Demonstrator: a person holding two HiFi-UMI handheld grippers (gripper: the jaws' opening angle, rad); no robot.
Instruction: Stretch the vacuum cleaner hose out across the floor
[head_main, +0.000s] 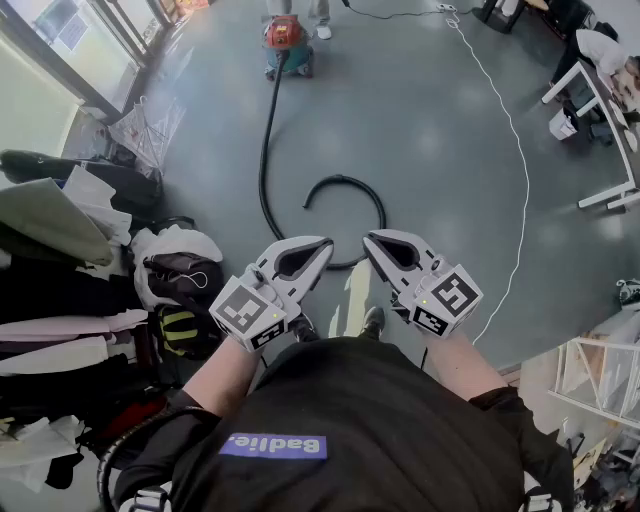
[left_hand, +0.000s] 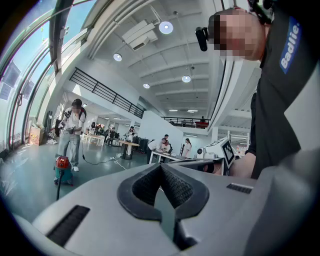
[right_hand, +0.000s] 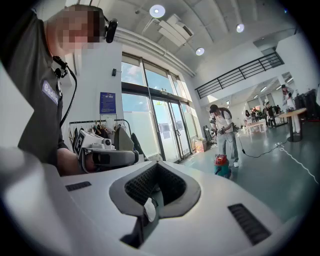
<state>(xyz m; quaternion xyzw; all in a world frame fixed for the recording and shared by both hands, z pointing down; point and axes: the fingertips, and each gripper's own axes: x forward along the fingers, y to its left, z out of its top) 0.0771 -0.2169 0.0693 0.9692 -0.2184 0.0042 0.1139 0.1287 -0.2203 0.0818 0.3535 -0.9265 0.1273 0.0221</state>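
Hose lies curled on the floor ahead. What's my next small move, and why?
Probably open the right hand-held gripper and lower it toward the hose's free end. Both it and the left hand-held gripper are shut and empty, held above the floor, while the hose loops back from the vacuum instead of lying straight.

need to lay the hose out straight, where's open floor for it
Bare floor lies between the hose and the white cable. A narrower strip runs between hose and clothes. Crowded: clothes at left, table at right.
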